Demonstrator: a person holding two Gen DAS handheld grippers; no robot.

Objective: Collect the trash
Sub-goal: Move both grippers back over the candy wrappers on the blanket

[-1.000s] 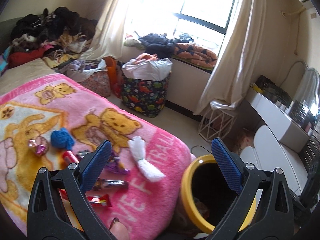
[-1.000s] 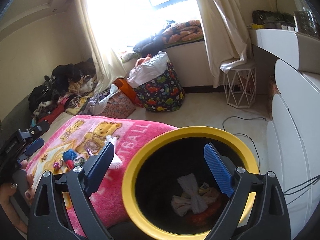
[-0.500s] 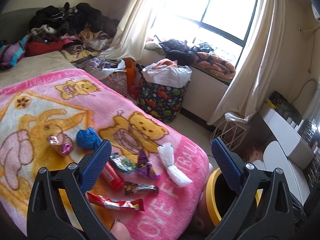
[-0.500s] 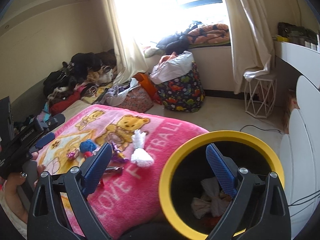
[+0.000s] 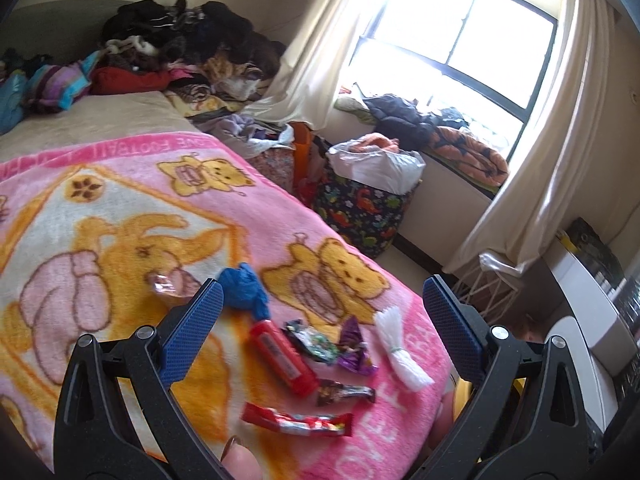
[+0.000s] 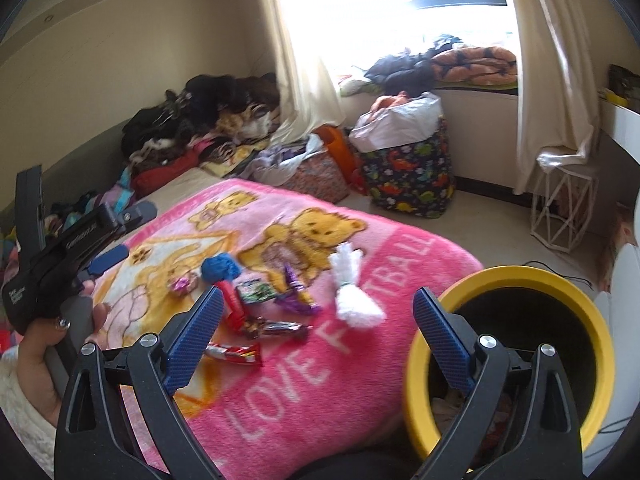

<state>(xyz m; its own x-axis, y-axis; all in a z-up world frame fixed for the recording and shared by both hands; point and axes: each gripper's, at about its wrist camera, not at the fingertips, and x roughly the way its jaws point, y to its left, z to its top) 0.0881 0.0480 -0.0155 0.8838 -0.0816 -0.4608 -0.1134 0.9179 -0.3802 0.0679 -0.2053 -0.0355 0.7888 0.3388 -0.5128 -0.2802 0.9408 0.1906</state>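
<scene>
Trash lies mostly uncollected: nearest, both tongs, left [image 5: 322,330] and right [image 6: 316,330], gape wide and empty; some scraps sit in the yellow bin [image 6: 508,276] right; farther, wrappers [image 6: 272,326] strew the pink blanket [image 6: 400,256].

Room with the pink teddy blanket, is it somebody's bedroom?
Most likely a bedroom. A bed with a pink blanket, heaps of clothes by the wall, and a curtained window all suggest it.
</scene>
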